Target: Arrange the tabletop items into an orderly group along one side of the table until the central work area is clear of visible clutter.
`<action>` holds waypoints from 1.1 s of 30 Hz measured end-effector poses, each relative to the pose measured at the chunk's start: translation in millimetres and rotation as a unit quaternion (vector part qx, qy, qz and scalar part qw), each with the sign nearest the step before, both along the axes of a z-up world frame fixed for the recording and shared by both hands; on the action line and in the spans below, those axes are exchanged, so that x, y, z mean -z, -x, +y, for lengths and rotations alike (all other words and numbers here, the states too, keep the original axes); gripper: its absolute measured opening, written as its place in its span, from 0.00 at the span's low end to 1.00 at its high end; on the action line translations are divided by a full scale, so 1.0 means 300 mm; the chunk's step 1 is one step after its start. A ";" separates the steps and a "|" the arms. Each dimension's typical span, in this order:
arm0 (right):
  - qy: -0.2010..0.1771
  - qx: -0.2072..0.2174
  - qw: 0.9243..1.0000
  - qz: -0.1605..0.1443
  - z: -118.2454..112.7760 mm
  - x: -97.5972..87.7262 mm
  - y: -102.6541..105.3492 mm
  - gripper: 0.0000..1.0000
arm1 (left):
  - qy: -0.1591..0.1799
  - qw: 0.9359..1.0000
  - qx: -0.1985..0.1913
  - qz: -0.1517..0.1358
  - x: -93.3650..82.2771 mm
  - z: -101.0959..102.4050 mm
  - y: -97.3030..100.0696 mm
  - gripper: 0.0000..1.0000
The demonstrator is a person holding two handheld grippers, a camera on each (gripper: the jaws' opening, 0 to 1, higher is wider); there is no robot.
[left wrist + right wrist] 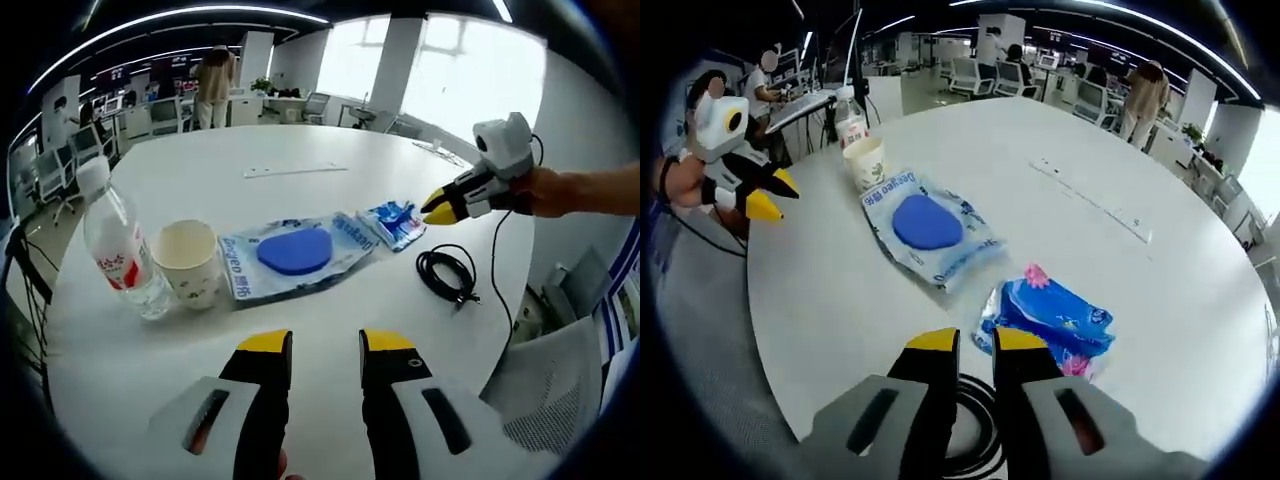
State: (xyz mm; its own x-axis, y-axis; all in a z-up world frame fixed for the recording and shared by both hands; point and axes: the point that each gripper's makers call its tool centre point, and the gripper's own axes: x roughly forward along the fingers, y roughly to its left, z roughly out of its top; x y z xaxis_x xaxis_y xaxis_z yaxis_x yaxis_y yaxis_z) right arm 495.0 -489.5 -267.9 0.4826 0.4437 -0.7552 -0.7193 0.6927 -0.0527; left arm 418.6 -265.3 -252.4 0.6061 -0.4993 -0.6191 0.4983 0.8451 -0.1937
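Wipes pack [295, 255], flat and pale with a blue oval lid, lies on the white table [300, 150]. Just beside one end stands a paper cup [190, 262], then a water bottle [122, 247]; off the other end lie a small blue packet [394, 222] and a coiled black cable [448, 273]. Left gripper [325, 345] and right gripper [975, 342] hover slightly parted, holding nothing.

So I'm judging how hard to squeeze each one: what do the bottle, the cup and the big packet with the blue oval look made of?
The clear water bottle looks like thin glossy plastic; you see through it. The cream cup looks like matt paper, opaque with a rolled rim. The large packet with the blue oval seems soft plastic film, shiny and wrinkled.
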 end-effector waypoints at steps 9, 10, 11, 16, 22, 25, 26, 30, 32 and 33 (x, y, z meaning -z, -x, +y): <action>-0.009 0.037 0.999 0.012 -0.090 0.044 0.035 0.10 | -0.005 1.000 0.007 0.000 -0.001 -0.019 -0.006 0.25; -0.010 0.039 0.999 0.013 -0.093 0.048 0.039 0.10 | -0.005 1.000 0.008 0.001 -0.001 -0.021 -0.007 0.25; -0.009 0.040 0.999 0.013 -0.096 0.051 0.042 0.10 | -0.006 1.000 0.008 0.001 -0.001 -0.024 -0.006 0.25; -0.006 0.041 0.999 0.019 -0.111 0.073 0.062 0.10 | -0.007 1.000 0.010 0.000 -0.002 -0.028 -0.005 0.25; 0.000 0.043 0.999 0.028 -0.133 0.107 0.076 0.11 | -0.009 1.000 0.010 -0.001 -0.006 -0.026 -0.003 0.26; 0.009 0.042 0.999 0.034 -0.148 0.130 0.089 0.12 | -0.011 1.000 0.011 -0.001 -0.009 -0.022 -0.001 0.26; 0.010 0.042 0.998 0.036 -0.151 0.133 0.092 0.13 | -0.011 1.000 0.011 -0.001 -0.010 -0.021 0.000 0.26; 0.018 0.044 0.998 0.049 -0.171 0.163 0.110 0.14 | -0.014 1.000 0.012 0.000 -0.010 -0.009 0.005 0.28; 0.022 0.044 0.997 0.051 -0.178 0.175 0.114 0.14 | -0.015 1.000 0.012 0.002 -0.009 0.000 0.012 0.28; 0.023 0.043 0.997 0.053 -0.179 0.179 0.116 0.14 | -0.016 1.000 0.012 0.002 -0.009 0.004 0.014 0.29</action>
State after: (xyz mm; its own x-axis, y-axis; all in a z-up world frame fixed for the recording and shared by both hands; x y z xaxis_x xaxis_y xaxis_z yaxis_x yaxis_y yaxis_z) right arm 460.2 -543.2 -321.5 0.4340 0.3679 -0.8224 -0.6602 0.7510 -0.0124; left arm 414.4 -264.1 -249.8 0.5918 -0.4936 -0.6373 0.5172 0.8389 -0.1695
